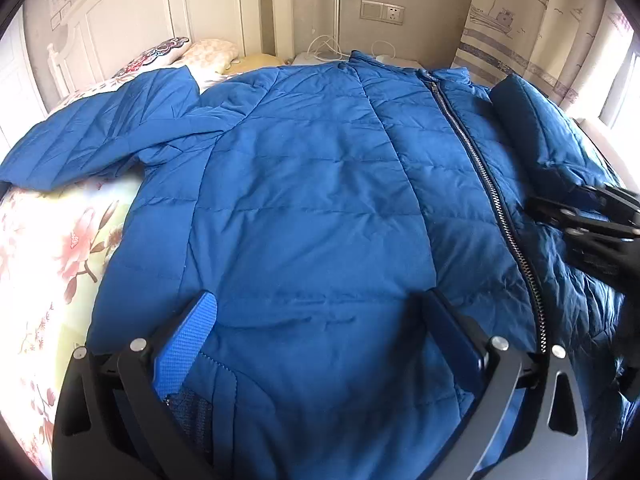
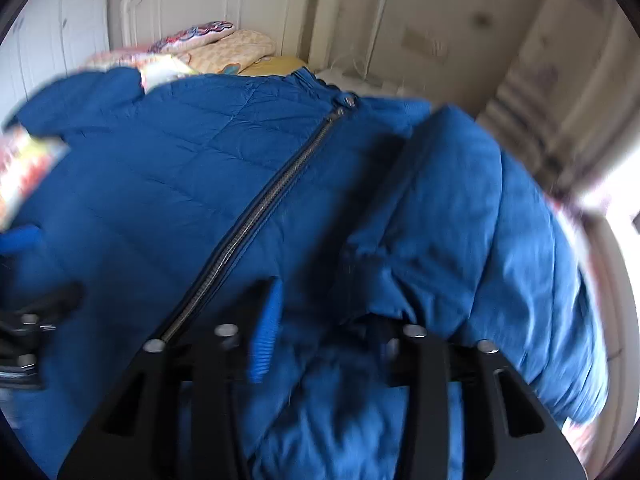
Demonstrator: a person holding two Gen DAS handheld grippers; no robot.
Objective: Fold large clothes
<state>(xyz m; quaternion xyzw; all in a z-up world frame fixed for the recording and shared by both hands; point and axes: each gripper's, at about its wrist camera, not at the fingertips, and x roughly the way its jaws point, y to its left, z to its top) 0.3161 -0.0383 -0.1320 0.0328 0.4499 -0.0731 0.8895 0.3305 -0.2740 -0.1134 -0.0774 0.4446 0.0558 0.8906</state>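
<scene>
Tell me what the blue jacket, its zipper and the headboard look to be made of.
Blue jacket: thin synthetic shell, probably nylon or polyester, slight sheen; stitched quilt lines and puffy panels suggest padding.
Zipper: metal by its look, grey glinting teeth on dark tape.
Headboard: seemingly painted wood, cream and smooth, with moulded panels.

Daylight glares from the right (fisheye-bent edges); the right-wrist view is motion-blurred.

Your right wrist view is smeared by motion, so the curtain side and the wall are not readable. The jacket (image 2: 168, 184) hem is cut off by the bottom edge. In the left wrist view, the right hand-held gripper (image 1: 560, 208) is blurred and partly cropped; you cannot tell its opening.
</scene>
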